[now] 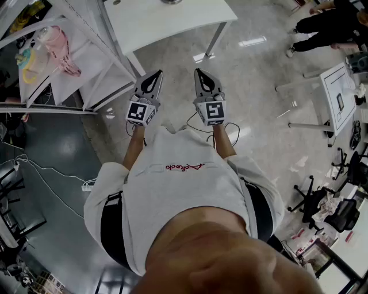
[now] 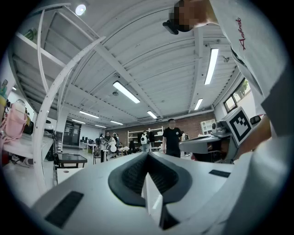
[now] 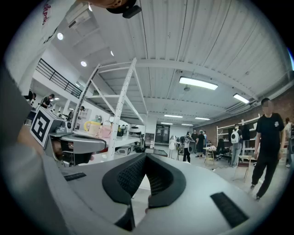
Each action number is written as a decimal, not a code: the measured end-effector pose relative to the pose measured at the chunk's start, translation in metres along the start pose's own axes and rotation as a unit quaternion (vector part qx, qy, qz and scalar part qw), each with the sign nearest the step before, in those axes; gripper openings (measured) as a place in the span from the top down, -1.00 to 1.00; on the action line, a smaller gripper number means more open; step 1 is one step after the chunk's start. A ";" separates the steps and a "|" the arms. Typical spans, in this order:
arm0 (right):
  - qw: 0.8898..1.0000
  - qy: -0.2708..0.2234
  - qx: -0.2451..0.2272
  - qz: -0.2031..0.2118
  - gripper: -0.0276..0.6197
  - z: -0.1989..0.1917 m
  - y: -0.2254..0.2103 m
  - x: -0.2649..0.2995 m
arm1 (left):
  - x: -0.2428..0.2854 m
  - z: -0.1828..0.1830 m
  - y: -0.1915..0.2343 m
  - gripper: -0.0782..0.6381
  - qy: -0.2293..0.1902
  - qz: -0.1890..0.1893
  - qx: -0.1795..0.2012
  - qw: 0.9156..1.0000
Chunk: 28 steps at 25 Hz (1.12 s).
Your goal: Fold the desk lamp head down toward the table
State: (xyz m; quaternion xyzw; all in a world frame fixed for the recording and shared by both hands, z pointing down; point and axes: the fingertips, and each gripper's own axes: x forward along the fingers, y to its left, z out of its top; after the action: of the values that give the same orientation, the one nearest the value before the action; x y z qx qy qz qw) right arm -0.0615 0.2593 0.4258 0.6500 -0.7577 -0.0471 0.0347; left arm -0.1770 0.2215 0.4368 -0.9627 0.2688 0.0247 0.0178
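**Both claws shut and empty, held level in front of the chest**

The left claw [image 1: 155,74] and right claw [image 1: 200,72] sit side by side, close together but apart, pointing away from the person's body. In its own view, the left claw's [image 2: 148,154] jaws are pressed together with nothing between them. The right claw's [image 3: 146,155] jaws are likewise together and empty. Each claw's marker cube shows at the edge of the other's view.

A white worktop [image 1: 172,23] stands ahead of both claws, beyond their tips and well apart from them, with bare floor [image 1: 253,103] under and between. No lamp can be made out in any view. Only a small dark round piece [image 1: 171,2] shows at the worktop's far end, cut by the frame. A white rack [image 1: 75,57] stands left of the left claw. People [image 3: 268,147] stand far ahead of the claws.
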 end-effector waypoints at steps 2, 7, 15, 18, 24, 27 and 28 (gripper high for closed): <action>1.000 -0.004 0.001 0.002 0.84 0.000 -0.001 0.002 | 0.002 0.001 0.002 0.72 0.000 0.002 0.002 1.000; 1.000 -0.004 -0.001 0.008 0.84 -0.002 -0.004 0.007 | 0.006 0.001 0.003 0.72 0.000 0.006 0.006 1.000; 0.999 -0.020 0.018 0.020 0.84 0.001 -0.015 0.006 | 0.017 0.002 -0.004 0.72 0.002 0.009 0.016 1.000; 0.999 -0.020 0.018 0.018 0.84 0.001 -0.024 0.006 | 0.024 0.002 -0.007 0.72 0.001 0.010 0.015 1.000; 0.999 -0.022 0.012 0.027 0.84 -0.005 -0.042 -0.007 | 0.036 -0.002 -0.023 0.72 0.002 0.022 0.014 1.000; 0.999 -0.019 0.011 0.033 0.84 -0.011 -0.048 -0.013 | 0.039 -0.007 -0.032 0.72 0.006 0.026 0.011 1.000; 0.999 -0.018 0.011 0.034 0.84 -0.012 -0.049 -0.015 | 0.039 -0.008 -0.034 0.72 0.008 0.027 0.010 1.000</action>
State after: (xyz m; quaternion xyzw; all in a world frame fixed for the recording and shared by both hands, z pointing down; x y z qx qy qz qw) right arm -0.0100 0.2667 0.4323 0.6232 -0.7803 -0.0491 0.0159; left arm -0.1253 0.2303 0.4431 -0.9550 0.2952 0.0147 0.0249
